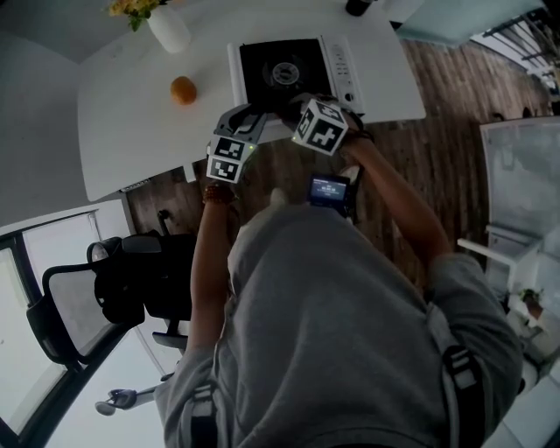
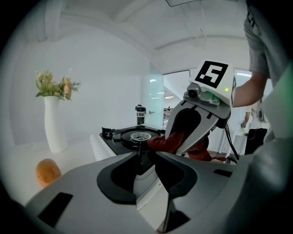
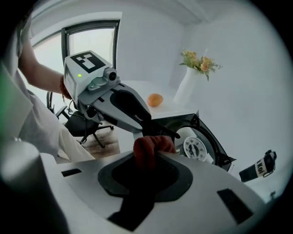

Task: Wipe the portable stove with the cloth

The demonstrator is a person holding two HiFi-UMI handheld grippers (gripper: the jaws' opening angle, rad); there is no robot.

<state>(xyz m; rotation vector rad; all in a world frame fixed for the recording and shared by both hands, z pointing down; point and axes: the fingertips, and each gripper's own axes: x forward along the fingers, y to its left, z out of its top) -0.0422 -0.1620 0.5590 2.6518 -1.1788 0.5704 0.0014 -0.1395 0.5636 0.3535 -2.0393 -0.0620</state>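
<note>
The portable stove (image 1: 293, 70) sits on the white table (image 1: 131, 122), close to the near edge; its black top faces up, with the round burner (image 2: 139, 135) in the middle. The red cloth (image 3: 151, 148) is bunched over the stove's near edge, beside the burner; I cannot tell whether it touches the top. My right claw (image 3: 149, 157) is clamped on the cloth, jaws together around the wad and pointing steeply down. My left claw (image 2: 146, 157) stands with jaws apart and nothing between them; it points at the stove from the other side, with its tips just beside the cloth. Further out on the table an orange (image 1: 183, 90) lies to the stove's left; a white vase (image 1: 168, 26) with flowers stands beyond it. A black office chair (image 1: 114, 280) stands on the floor at my left.
</note>
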